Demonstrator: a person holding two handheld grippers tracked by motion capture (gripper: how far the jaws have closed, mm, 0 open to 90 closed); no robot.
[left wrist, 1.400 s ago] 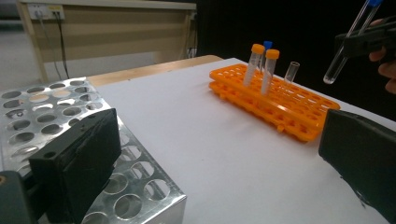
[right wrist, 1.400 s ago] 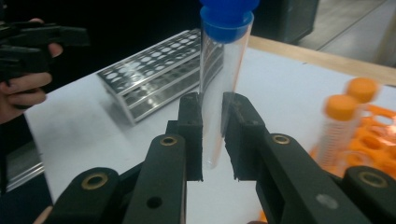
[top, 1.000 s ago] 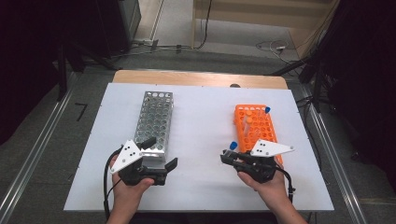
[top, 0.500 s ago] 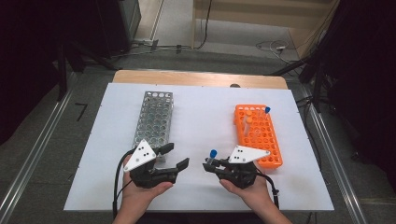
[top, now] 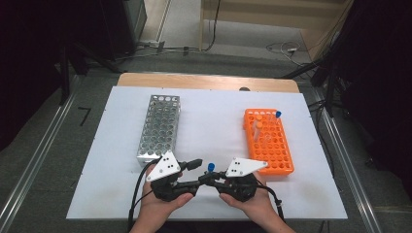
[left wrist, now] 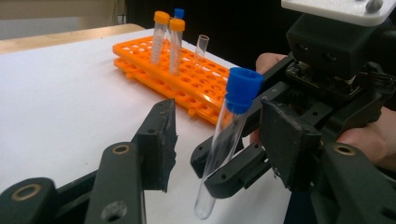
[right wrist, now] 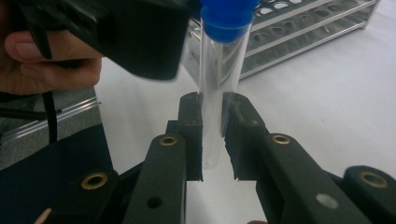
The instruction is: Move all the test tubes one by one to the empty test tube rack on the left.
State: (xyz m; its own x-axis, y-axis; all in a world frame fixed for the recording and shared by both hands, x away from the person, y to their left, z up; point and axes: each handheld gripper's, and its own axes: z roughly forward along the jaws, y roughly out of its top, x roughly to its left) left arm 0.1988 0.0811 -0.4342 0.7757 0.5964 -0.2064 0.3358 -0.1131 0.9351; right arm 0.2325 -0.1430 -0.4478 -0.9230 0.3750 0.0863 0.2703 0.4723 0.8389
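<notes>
Blue-capped test tube (left wrist: 229, 135): my right gripper (right wrist: 212, 135) clamps it upright for handover; my left gripper (left wrist: 217, 140), half-open, closing around it without contact.

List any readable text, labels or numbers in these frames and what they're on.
None readable. The blue-capped tube, orange rack, metal rack, both grey plates and the table show no print; any moulded marks on the racks are too small to tell.

A fixed high view looks forward and down over the whole white table (top: 209, 116). Each gripper view looks close and low along its own jaws. All three share the blue-capped tube (top: 211, 168) between the hands.
</notes>
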